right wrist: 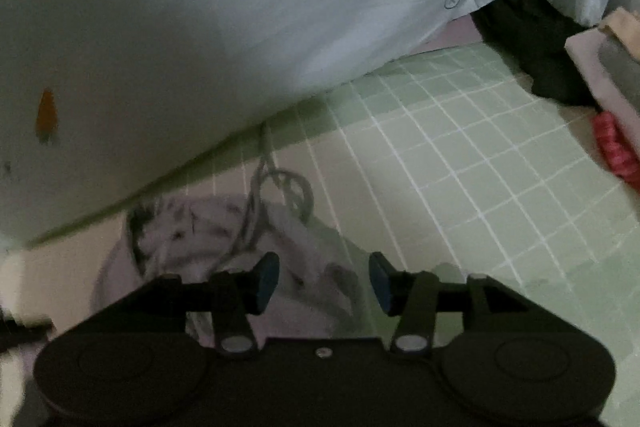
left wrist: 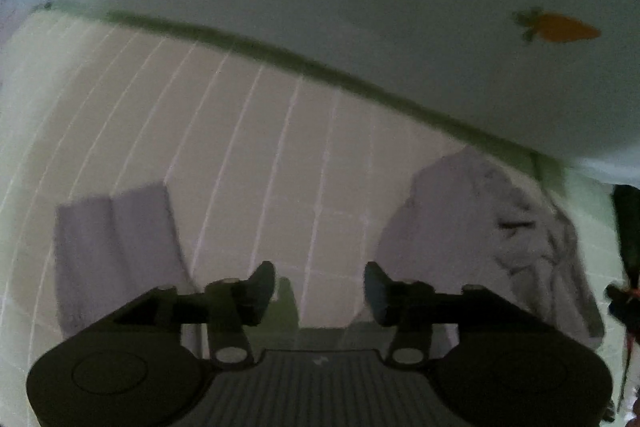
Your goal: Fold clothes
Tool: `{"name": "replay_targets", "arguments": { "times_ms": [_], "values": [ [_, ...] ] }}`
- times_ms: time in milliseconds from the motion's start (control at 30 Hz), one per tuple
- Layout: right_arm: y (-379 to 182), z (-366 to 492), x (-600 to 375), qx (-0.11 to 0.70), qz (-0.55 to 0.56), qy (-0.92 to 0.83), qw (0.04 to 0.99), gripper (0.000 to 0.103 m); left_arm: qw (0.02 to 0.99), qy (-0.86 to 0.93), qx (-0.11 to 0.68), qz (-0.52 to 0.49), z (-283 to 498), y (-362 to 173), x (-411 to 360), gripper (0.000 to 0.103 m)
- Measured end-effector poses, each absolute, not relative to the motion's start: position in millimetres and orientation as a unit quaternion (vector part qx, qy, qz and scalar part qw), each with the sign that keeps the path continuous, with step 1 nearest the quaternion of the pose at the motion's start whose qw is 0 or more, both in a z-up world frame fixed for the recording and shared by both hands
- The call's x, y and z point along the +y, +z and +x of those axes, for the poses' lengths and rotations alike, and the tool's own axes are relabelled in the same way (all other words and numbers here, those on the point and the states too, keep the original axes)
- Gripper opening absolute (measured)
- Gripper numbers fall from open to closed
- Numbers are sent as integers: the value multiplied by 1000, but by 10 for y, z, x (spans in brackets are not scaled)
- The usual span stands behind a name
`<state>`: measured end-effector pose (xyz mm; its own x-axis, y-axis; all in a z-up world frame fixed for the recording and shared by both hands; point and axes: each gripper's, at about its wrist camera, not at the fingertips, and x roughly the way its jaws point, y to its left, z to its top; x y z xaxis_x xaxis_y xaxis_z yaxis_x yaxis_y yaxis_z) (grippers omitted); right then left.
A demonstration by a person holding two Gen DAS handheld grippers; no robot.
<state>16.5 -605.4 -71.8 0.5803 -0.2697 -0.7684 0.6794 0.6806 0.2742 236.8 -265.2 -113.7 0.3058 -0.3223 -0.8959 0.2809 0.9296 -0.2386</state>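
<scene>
A pale lilac garment lies on a green checked sheet (right wrist: pixel 460 147). In the left wrist view one flat part of it (left wrist: pixel 116 247) lies at the left and a crumpled part (left wrist: pixel 492 239) at the right. My left gripper (left wrist: pixel 320 291) hangs open above the bare sheet (left wrist: pixel 260 147) between them, holding nothing. In the right wrist view the crumpled lilac garment (right wrist: pixel 224 239) shows a grey drawstring (right wrist: pixel 280 187) looping out of it. My right gripper (right wrist: pixel 324 283) is open just above its edge, and the pads do not press on the cloth.
A pale quilt (left wrist: pixel 320 7) with an orange carrot print (left wrist: pixel 560 29) borders the sheet along the far side; the same quilt (right wrist: pixel 180 27) fills the right view's upper left. A dark cloth (right wrist: pixel 536 39), stacked folded fabrics (right wrist: pixel 608 67) and a red item (right wrist: pixel 612 147) sit at the right.
</scene>
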Motion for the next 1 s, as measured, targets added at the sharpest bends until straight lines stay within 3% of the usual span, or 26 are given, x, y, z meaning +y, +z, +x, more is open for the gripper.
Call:
{"name": "replay_targets", "arguments": {
  "times_ms": [433, 500, 567, 600, 1000],
  "values": [
    [-1159, 1191, -6445, 352, 334, -224, 845, 55, 806, -129, 578, -18, 2406, -1271, -2502, 81],
    [-1244, 1294, -6485, 363, 334, -219, 842, 47, 806, -129, 578, -14, 2394, -1258, -2508, 81],
    [-1310, 1359, -6515, 373, 329, -210, 842, 25, 803, -128, 581, -22, 2432, -1268, -2551, 81],
    [-1297, 1353, -6505, 373, 319, -211, 845, 8, 803, -128, 581, -30, 2423, -1242, -2520, 81],
    [-281, 169, -5683, 233, 201, -195, 931, 7, 836, -120, 529, -79, 1864, -659, -2058, 81]
  ]
}}
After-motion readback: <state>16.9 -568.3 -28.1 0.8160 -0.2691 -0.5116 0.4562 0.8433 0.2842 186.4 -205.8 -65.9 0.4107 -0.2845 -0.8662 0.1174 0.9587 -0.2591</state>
